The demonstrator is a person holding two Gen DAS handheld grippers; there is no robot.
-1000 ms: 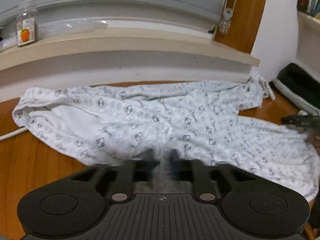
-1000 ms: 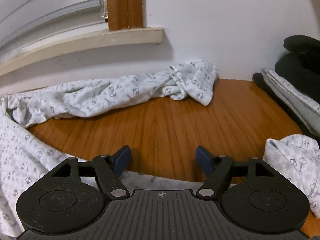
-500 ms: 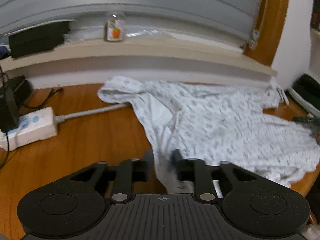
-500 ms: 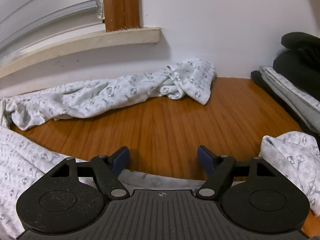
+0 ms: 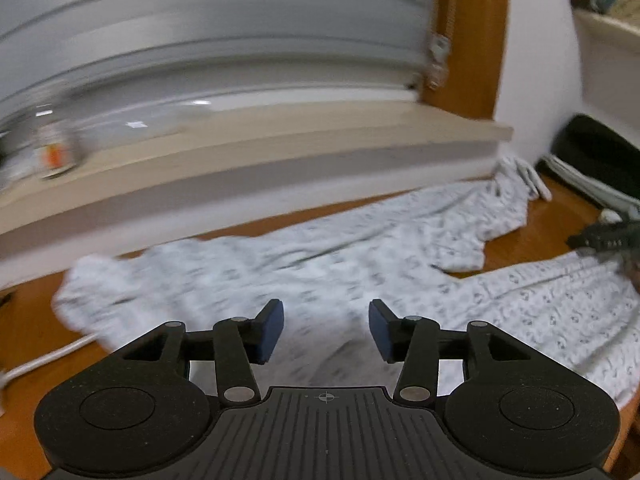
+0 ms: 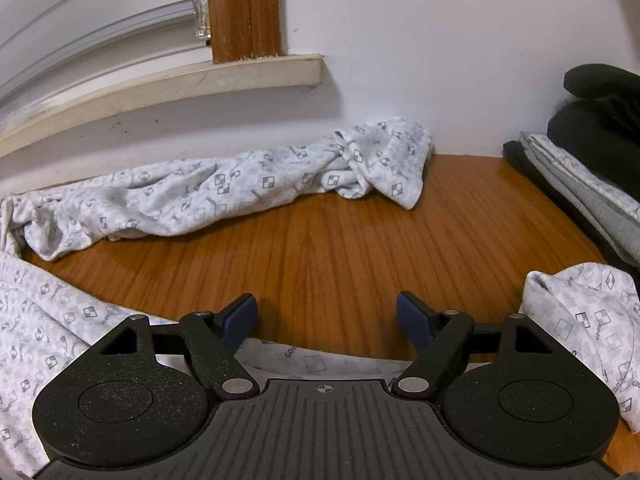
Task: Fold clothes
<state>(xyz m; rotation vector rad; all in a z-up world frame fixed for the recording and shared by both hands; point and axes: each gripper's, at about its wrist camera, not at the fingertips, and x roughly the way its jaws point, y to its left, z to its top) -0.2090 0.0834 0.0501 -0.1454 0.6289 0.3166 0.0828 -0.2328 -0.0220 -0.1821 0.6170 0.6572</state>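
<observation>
While your left gripper has just been opening, nothing between its jaws, over the patterned garment spread on the wooden table, your right gripper gapes wide and empty above bare wood (cloth bunched beyond), so grabbing blind could pinch extra layers.

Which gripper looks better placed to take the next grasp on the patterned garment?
Probably left: the left gripper hangs open right over the patterned garment; the right gripper faces bare table.
</observation>
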